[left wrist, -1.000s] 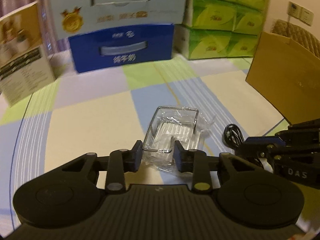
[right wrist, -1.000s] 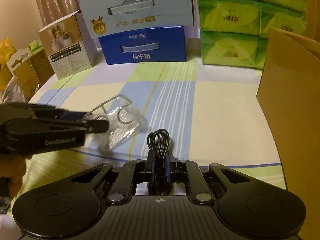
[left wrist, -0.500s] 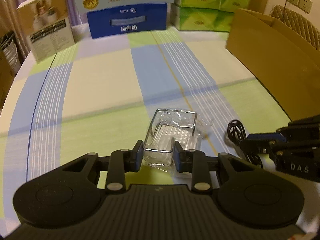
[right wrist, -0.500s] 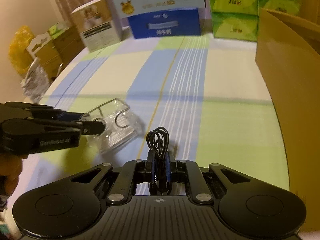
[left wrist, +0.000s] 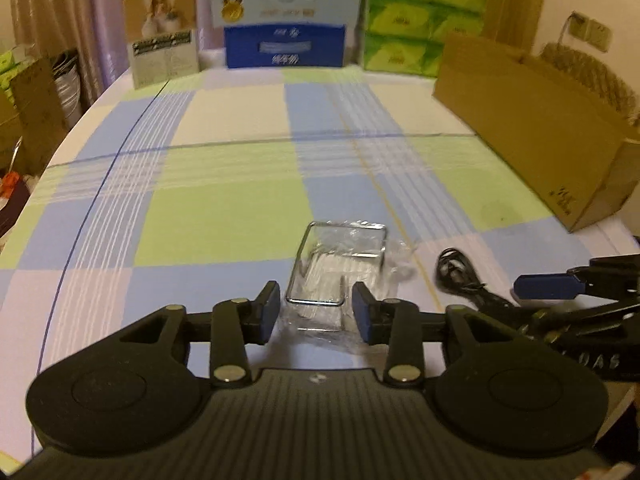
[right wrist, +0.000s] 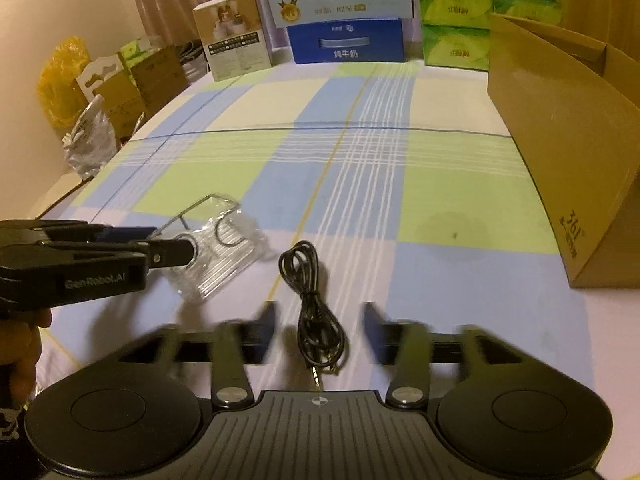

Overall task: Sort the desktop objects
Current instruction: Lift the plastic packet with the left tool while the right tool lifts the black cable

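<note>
A clear plastic packet with a wire frame inside (left wrist: pixel 340 264) lies on the checked tablecloth. My left gripper (left wrist: pixel 316 314) is open, its blue pads standing a little off either side of the packet's near end. To its right lies a coiled black cable (left wrist: pixel 454 270). In the right wrist view the cable (right wrist: pixel 312 300) rests loose on the cloth, plug toward me, between the spread fingers of my right gripper (right wrist: pixel 320 328), which is open and motion-blurred. The left gripper (right wrist: pixel 120 252) reaches in from the left over the packet (right wrist: pixel 216 248).
An open cardboard box (right wrist: pixel 560 140) stands along the right edge of the table (right wrist: pixel 440 200). At the far end are a blue and grey carton (right wrist: pixel 344 12), green tissue packs (right wrist: pixel 460 12) and a small printed box (right wrist: pixel 236 44). Boxes and bags sit beyond the left edge.
My right gripper has opened and let go of the cable, which now lies on the cloth. The left fingers have spread slightly off the packet. Both grippers moved back toward the near edge.
</note>
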Motion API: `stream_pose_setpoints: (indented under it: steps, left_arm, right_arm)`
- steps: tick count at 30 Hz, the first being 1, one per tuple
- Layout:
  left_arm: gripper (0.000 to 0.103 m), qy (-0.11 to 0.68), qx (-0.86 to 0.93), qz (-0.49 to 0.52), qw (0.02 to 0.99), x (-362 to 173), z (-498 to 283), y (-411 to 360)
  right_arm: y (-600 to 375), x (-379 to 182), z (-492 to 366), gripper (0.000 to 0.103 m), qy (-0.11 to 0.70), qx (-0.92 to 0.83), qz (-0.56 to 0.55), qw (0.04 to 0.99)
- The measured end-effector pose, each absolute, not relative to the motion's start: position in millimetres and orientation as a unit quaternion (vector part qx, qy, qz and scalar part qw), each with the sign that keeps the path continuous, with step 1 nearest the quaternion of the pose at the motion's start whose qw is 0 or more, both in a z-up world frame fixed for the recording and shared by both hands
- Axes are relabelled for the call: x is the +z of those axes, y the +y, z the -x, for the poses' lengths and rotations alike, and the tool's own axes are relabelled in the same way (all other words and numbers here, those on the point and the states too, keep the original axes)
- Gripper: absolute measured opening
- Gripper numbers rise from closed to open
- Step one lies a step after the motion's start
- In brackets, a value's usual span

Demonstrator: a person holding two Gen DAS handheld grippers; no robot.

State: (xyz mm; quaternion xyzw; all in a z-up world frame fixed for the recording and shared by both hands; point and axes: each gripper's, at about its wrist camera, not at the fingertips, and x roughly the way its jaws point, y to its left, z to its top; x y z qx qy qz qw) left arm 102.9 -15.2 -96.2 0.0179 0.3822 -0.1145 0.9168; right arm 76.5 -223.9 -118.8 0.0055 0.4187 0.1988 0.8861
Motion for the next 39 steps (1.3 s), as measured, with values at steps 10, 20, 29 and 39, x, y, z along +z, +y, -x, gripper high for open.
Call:
stream_pose_setpoints:
  steps: [10, 20, 29, 39]
  left_arm:
    - [0.058, 0.359, -0.124, -0.029, 0.925, -105, -99, -8]
    - [0.060, 0.366, -0.128, -0.020, 0.922, -112, -102, -8]
    - [0.056, 0.368, -0.130, -0.021, 0.921, -115, -102, -12]
    - [0.035, 0.374, -0.136, -0.009, 0.917, -116, -106, -13]
  right_arm:
    - [-211, -136, -72, 0.052, 0.374, 0.228, 0.065, 0.896]
    - [-205, -139, -67, 0.030, 0.370, 0.233, 0.088, 0.895]
    - [-207, -137, -70, 0.020, 0.378, 0.229, 0.079, 0.893]
    - [-210, -131, -71, 0.018, 0.380, 0.220, 0.058, 0.897]
